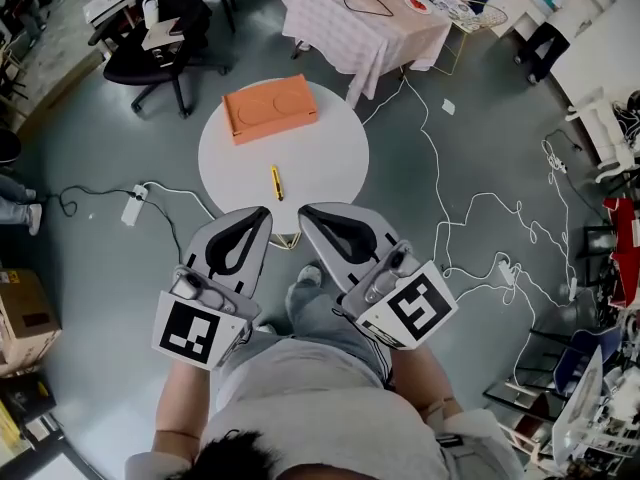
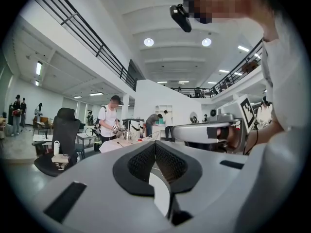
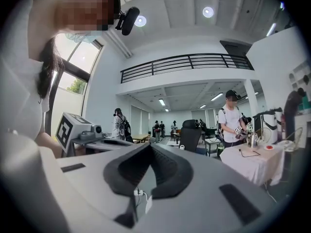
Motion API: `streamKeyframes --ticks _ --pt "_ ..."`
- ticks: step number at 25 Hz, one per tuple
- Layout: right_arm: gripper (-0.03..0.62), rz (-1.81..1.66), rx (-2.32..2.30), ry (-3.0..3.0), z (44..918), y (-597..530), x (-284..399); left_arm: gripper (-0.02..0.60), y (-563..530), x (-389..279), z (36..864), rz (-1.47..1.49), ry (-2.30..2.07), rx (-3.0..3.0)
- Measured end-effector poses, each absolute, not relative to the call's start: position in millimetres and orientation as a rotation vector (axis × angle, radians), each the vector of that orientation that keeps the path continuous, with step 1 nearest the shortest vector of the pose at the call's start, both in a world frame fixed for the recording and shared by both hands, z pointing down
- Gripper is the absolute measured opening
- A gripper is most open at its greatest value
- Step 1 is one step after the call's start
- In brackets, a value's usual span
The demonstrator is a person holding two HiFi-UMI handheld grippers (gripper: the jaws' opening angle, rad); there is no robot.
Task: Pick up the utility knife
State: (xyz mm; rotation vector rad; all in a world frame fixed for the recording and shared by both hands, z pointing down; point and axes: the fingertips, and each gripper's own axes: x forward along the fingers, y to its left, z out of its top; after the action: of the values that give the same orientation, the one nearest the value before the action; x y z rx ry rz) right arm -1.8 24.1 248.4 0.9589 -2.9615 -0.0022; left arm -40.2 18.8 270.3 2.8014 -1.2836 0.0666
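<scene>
The utility knife [image 1: 276, 182], slim and yellow, lies on the round white table [image 1: 330, 158], nearer the front edge. Behind it on the table sits an orange box [image 1: 269, 108]. My left gripper [image 1: 262, 213] [image 2: 155, 143] hangs just short of the table's front edge, shut with nothing between its jaws. My right gripper [image 1: 305, 211] [image 3: 149, 145] is beside it, also shut and empty. Both are held close to the person's body and point level across the room. Neither gripper view shows the knife or the table top.
A black office chair [image 1: 160, 43] stands at the back left. A table with a checked cloth [image 1: 350, 23] is behind the round one. A power strip [image 1: 134, 205] and white cables [image 1: 480, 208] lie on the floor. A cardboard box [image 1: 20, 313] sits far left.
</scene>
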Motion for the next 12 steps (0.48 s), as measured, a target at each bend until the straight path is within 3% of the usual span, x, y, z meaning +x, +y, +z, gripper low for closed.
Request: streamKeyframes --ticks 12 --pt "0.008 0.093 0.829 -3.003 270.7 -40.9 33.7 0.011 -59.1 -1.8 293.5 0.112 -1.392 2.706"
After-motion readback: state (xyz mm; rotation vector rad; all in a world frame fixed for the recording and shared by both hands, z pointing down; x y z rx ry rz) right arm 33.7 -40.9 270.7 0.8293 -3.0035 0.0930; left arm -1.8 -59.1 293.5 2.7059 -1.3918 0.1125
